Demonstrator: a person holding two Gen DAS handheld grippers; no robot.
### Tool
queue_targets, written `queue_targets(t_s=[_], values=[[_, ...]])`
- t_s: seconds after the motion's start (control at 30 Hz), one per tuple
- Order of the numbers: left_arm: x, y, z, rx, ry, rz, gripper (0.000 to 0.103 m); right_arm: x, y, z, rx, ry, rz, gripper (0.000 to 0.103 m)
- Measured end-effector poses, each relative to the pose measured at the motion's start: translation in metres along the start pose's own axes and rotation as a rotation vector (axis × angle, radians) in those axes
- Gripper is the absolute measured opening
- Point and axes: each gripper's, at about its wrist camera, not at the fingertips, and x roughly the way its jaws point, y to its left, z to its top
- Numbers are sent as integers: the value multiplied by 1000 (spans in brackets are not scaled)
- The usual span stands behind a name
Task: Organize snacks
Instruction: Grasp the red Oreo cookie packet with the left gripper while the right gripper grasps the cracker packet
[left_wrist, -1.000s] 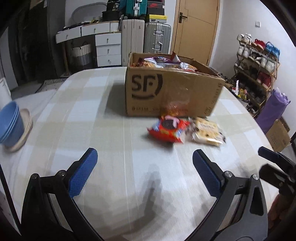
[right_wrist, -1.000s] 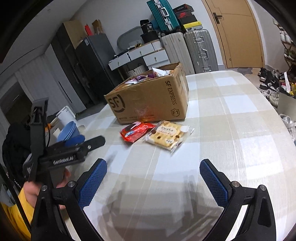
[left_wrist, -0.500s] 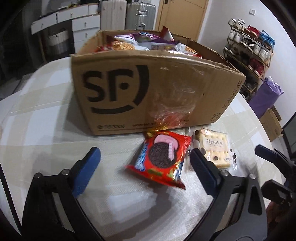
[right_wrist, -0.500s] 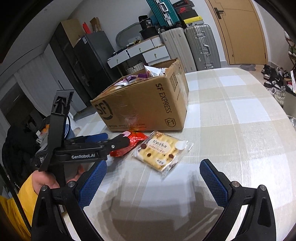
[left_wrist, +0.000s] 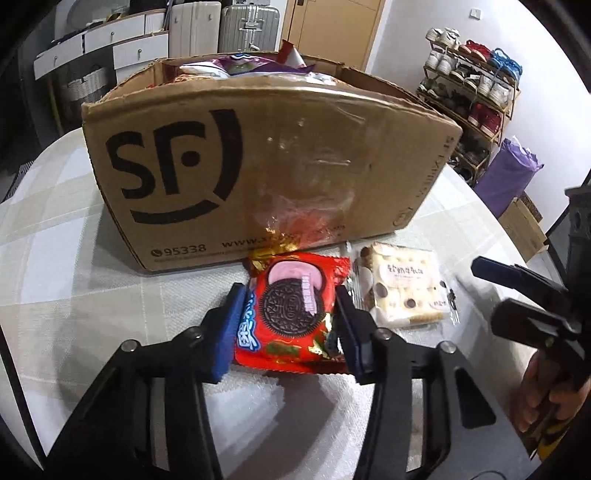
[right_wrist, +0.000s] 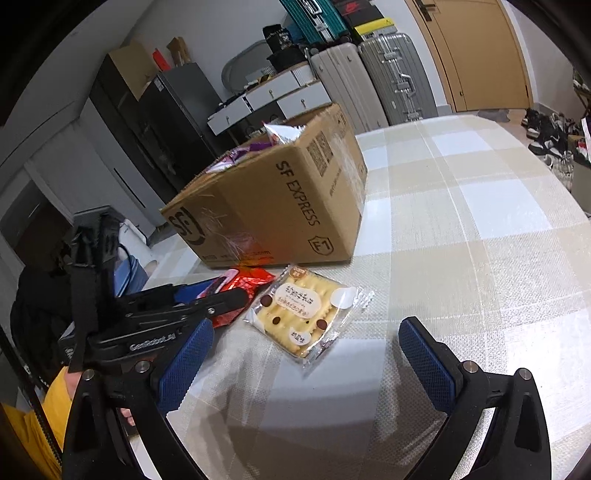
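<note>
Cardboard box (left_wrist: 258, 162): open-topped, printed "SF", standing on the table; crinkly snack bags (left_wrist: 240, 66) fill it up to the rim.
Red cookie packet (left_wrist: 291, 314): flat on the table just in front of the box, a dark sandwich cookie printed on it.
Left gripper (left_wrist: 288, 325): jaws closing, the red packet between the blue pads, which sit against its two side edges.
Cracker packet (right_wrist: 306, 317): clear wrap, pale crackers, just beside the red packet, in front of the box corner.
Right gripper (right_wrist: 306, 358): jaws spread wide, nothing between them, hovering near the cracker packet.
Table (right_wrist: 480, 229): covered in a beige and white checked cloth.
Room: suitcases (right_wrist: 373, 81) by a wooden door (right_wrist: 476, 51); shoe rack (left_wrist: 472, 85) by the wall.
</note>
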Motion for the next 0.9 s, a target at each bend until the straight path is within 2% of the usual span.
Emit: queue_targets(t_s=[0.17,0.4,0.63,0.73,0.8,0.87,0.9], values=[[-5,-5,-10,3,7,13,43,16,15,5,-92,52,-57,102],[-24,4,-20,-54,14,22,43,50,30,17,-162,134,-119,102],[-52,18,-35,-109,5,9,43,74,50,18,-331,215,-226,102],[-56,18,-34,-120,7,3,43,77,56,15,-354,223,-250,102],[-59,22,-33,-134,0,-4,43,77,57,14,-350,218,-255,100],[-62,26,-38,-149,-10,-14,43,72,57,14,-338,199,-250,90],[-66,26,-34,-155,-20,-26,43,69,57,13,-331,196,-248,89]])
